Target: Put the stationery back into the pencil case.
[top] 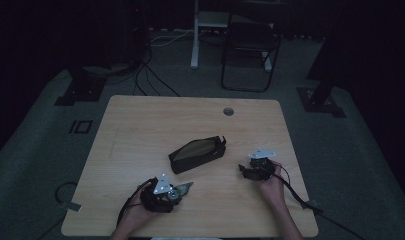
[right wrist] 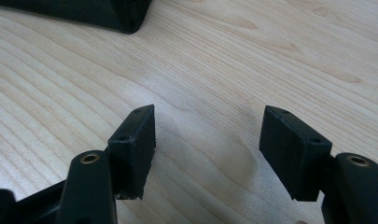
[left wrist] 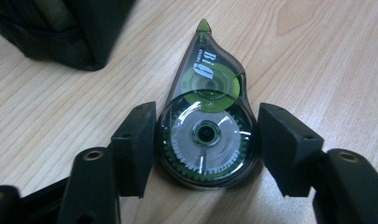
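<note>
Left tongs (left wrist: pixel 206 144) clamp a teardrop-shaped, glossy plastic tape dispenser (left wrist: pixel 206 130); right tongs (right wrist: pixel 207 149) gape.

The black pouch (top: pixel 197 153) lies at the middle of the desk (top: pixel 140 125), blocking a straight pass between both grippers' sides. Bare wood runs along the far edge, both far corners, and the near edge between the hands.

the left gripper (left wrist: pixel 205 149) has its black jaws either side of a green-and-grey correction tape dispenser (left wrist: pixel 206 126) lying flat on the wooden table (left wrist: pixel 317 56), both pads seemingly touching its round body, with a black pouch (left wrist: pixel 70 28) at the upper left.
</note>
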### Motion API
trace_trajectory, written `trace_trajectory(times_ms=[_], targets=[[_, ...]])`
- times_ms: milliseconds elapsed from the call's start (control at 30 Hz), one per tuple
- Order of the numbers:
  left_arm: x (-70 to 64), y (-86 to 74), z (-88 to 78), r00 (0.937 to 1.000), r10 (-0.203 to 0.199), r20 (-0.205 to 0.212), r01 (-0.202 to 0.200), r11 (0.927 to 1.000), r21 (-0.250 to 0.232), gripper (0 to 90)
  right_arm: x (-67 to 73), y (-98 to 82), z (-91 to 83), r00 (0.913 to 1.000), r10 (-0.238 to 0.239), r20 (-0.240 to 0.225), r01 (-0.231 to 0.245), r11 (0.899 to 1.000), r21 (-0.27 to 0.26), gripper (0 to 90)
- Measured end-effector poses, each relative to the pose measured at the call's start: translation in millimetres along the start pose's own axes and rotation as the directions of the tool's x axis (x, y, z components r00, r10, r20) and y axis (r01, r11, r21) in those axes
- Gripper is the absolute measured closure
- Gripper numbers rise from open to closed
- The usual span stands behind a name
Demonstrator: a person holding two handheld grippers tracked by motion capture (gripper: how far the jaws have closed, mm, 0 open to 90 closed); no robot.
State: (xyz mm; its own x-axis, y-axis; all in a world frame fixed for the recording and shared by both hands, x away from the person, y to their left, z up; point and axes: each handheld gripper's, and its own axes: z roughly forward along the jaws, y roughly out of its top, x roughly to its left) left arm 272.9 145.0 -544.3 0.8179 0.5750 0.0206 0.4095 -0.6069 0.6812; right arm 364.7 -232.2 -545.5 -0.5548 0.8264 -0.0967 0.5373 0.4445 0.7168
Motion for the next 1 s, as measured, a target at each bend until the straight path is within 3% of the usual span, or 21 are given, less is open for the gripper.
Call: trace_trajectory(times_ms=[300, 533, 800, 1000], targets=[[-1.7, 3.6, 4.1, 0.9986, 0.041, 0.035, -0.040, 0.9992, -0.008, 40.7, -1.3, -1.2, 0.9, 1.0000, 0.005, -0.002, -0.004, 1.000, 0.004, 36.0], [-1.0, 3.6, 3.9, 0.9979, 0.050, 0.041, -0.050, 0.9987, -0.009, 41.5, -7.6, -4.7, -0.7, 0.9995, 0.030, 0.004, -0.030, 1.000, 0.003, 36.0], [1.4, 4.1, 2.3, 0.9983, 0.042, 0.041, -0.042, 0.9991, -0.005, 41.7, -10.5, -5.8, -0.9, 0.9992, 0.041, 0.004, -0.041, 0.999, 0.000, 36.0], [4.2, 6.0, -5.1, 0.9991, 0.024, 0.035, -0.022, 0.9985, -0.049, 41.7, -10.9, -6.0, -0.8, 0.9990, 0.045, 0.003, -0.045, 0.999, -0.001, 36.0]])
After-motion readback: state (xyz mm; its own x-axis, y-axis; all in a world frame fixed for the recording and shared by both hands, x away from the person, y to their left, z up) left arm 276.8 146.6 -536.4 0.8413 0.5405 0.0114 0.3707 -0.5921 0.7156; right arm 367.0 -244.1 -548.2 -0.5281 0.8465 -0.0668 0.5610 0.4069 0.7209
